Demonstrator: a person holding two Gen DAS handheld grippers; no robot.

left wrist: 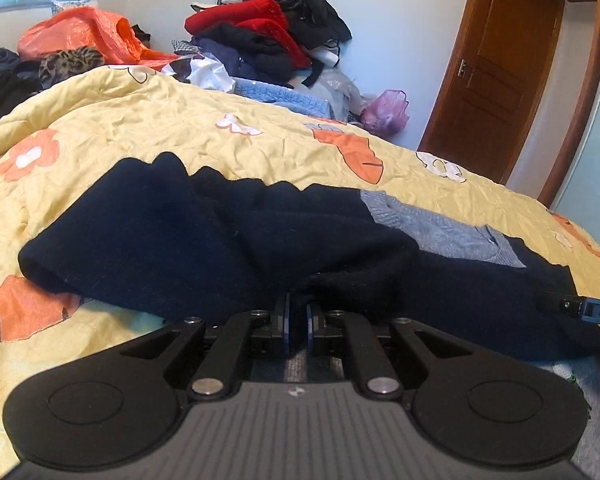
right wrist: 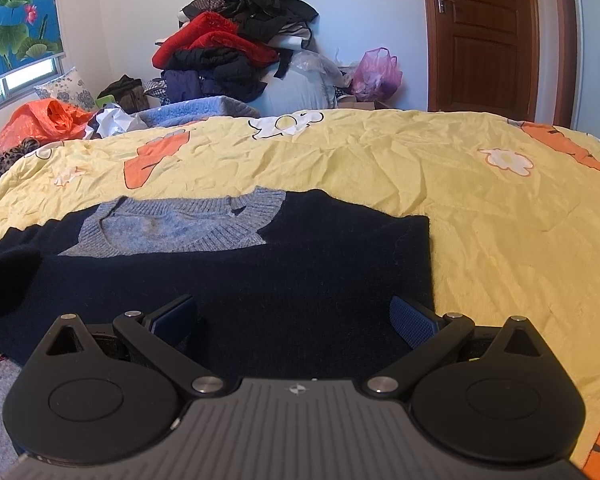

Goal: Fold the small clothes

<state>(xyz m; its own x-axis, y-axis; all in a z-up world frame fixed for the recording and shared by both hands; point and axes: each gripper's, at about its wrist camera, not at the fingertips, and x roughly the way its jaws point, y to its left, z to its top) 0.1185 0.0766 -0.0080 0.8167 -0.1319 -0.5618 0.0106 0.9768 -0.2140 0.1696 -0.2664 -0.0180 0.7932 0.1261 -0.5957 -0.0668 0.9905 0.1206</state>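
Right now a dark navy sweater (right wrist: 236, 280) with a grey-blue knitted collar (right wrist: 180, 224) lies across the lower middle of both views, spread on a yellow bedspread (right wrist: 380, 168) printed with orange and white flowers. My left gripper (left wrist: 298, 312) is pinched closed on a bunched fold of the dark knit at the centre bottom of its view, the cloth humped up over the rest of the sweater. My right gripper (right wrist: 294, 320) hangs with its jaws wide apart just above the sweater's body, holding nothing. I judge the sweater soft, floppy and fairly thick, likely to sag and drag rather than keep a crease, and not fragile or slippery. Edges, hem corners or shoulder seams seem the best places to take hold. A pile of clothes (right wrist: 228, 48) sits at the upper middle, well apart.
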